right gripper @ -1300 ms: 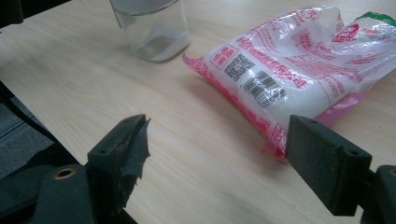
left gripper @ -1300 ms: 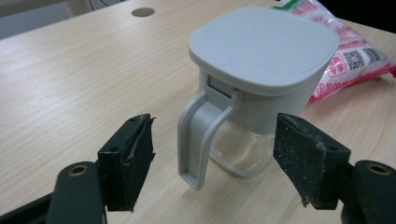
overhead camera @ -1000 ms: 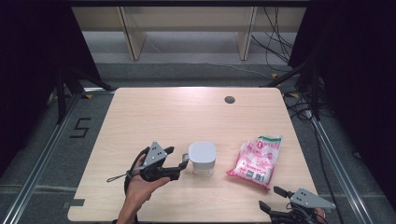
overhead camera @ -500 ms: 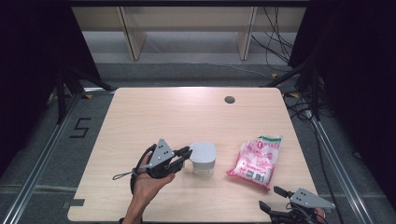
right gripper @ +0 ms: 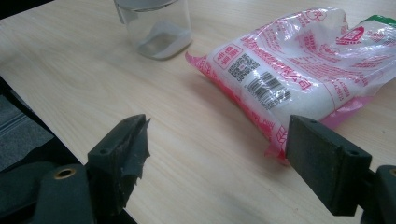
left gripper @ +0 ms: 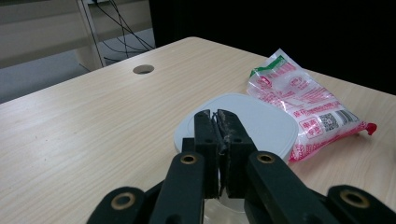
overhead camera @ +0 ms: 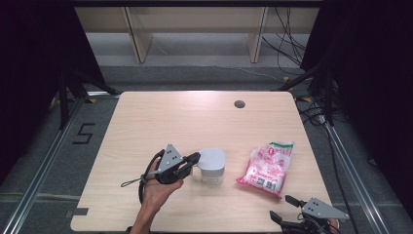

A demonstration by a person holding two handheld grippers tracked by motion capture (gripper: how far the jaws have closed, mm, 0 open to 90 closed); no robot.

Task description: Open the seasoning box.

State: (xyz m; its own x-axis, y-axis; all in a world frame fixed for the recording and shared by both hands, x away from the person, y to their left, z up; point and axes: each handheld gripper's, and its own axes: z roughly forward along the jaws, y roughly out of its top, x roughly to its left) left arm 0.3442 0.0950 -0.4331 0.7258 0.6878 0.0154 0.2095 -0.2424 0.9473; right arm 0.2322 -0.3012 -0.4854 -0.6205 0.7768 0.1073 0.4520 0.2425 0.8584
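- My left gripper (left gripper: 218, 122): jaws just closed, pressed together at the jar lid's (left gripper: 261, 123) near edge.
- My right gripper (right gripper: 215, 163): spread; the pink-printed bag (right gripper: 299, 70) ahead shows a barcode and QR code, lettering unreadable.

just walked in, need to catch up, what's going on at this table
A person works at a wooden table with a gripper in each hand. The left gripper has just been closing; its jaws now meet at the near edge of the white lid of a clear jar, though whether they pinch the rim is unclear. The right gripper waits open at the table's near edge, facing a pink bag lying flat beside the jar.
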